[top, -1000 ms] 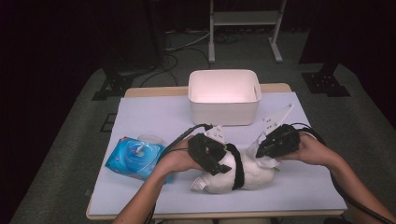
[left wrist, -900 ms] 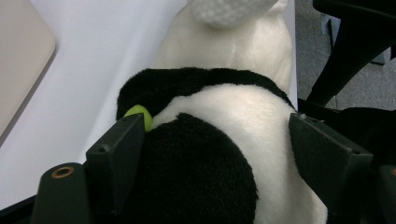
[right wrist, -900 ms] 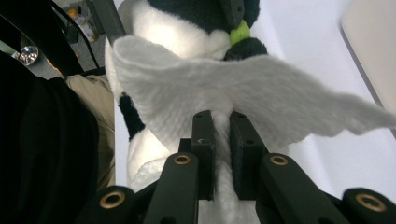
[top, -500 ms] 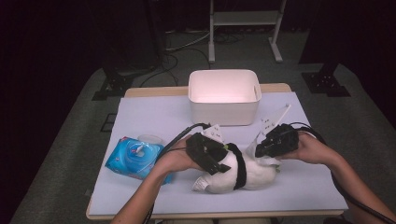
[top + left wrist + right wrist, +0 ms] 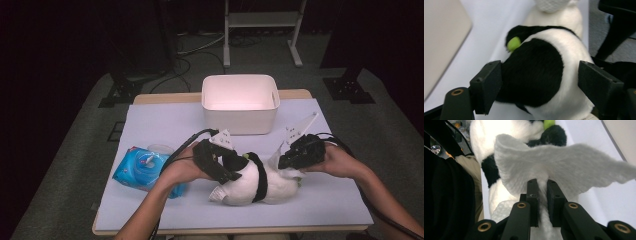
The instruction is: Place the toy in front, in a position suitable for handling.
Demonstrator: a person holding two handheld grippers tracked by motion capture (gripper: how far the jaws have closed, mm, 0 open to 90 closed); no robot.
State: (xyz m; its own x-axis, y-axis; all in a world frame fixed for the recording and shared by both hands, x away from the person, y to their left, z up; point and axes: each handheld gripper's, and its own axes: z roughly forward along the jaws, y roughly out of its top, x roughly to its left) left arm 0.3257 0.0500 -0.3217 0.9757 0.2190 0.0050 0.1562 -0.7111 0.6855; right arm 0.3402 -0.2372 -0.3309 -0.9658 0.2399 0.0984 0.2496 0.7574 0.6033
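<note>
The black-and-white plush toy panda (image 5: 252,182) lay on its side at the near middle of the pale blue-grey table mat (image 5: 165,120), between the two hands; it looked soft, light and squashy, likely to yield and sag under any pinch, so the broad middle of the body seemed the surest place to take it, the fur being too loose for a grip by the edge; a small lime-green ball-like detail (image 5: 513,44) showed against its black patch. The left gripper (image 5: 541,87) straddled that body with its jaws spread wide, the pads (image 5: 489,85) at or just beside the fur on either flank, though whether they pressed could not be told; the right gripper (image 5: 542,195) was clenched on a thin white wet wipe (image 5: 564,165), limp and floppy, which draped over the panda's far end and would probably fold and drag rather than push. By count: one panda, one wipe in use, two grippers, two hands. To the left, near the left forearm, lay one blue soft pack of wipes (image 5: 145,170) with a round lid; farther back stood one white rectangular plastic bin (image 5: 240,107), apart from the toy; beyond the table a white metal stand (image 5: 262,20) rose from the dark floor.
</note>
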